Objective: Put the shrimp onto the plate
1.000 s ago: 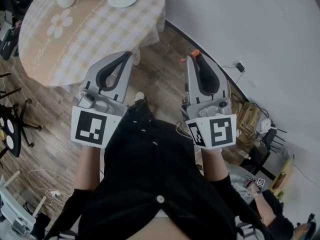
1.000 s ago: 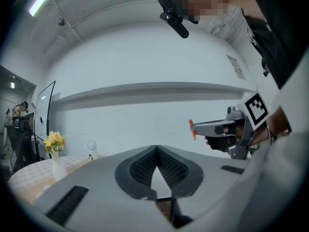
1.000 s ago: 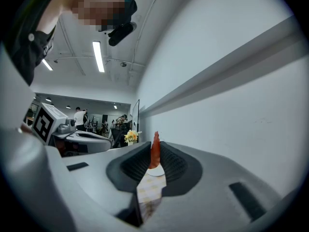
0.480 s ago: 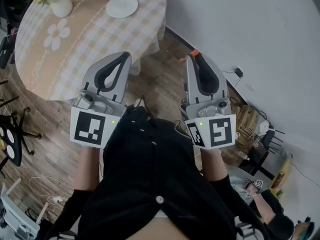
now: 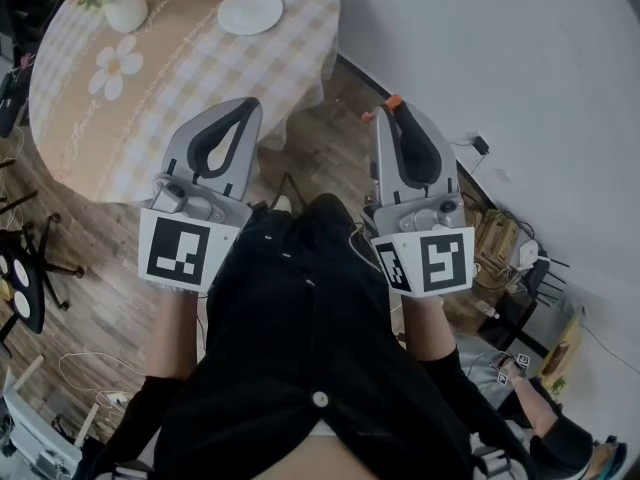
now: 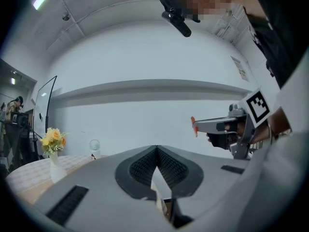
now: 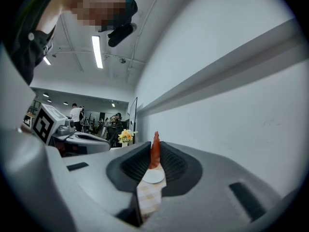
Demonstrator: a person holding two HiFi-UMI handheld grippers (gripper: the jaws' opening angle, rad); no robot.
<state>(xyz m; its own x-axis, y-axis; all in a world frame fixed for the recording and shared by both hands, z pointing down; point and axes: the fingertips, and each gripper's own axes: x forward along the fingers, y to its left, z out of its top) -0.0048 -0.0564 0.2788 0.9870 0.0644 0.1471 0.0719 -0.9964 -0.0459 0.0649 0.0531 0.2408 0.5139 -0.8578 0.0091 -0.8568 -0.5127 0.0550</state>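
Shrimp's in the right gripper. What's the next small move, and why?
Probably carry the right gripper forward to over the white plate: the shrimp is clamped in its jaws, while the plate sits on the table well ahead, not under it.

One table [image 5: 180, 93], one plate [image 5: 250, 11], one vase [image 5: 127, 11], one shrimp [image 7: 155, 150].

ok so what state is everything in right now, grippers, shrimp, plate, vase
left gripper: shut, nothing between the jaws
right gripper: shut on the shrimp
shrimp: pinched between the right jaws, tip poking out past them, not yet on the plate
plate: empty, lying flat on the table
vase: upright on the table, flowers in it
table: covered with a checked cloth
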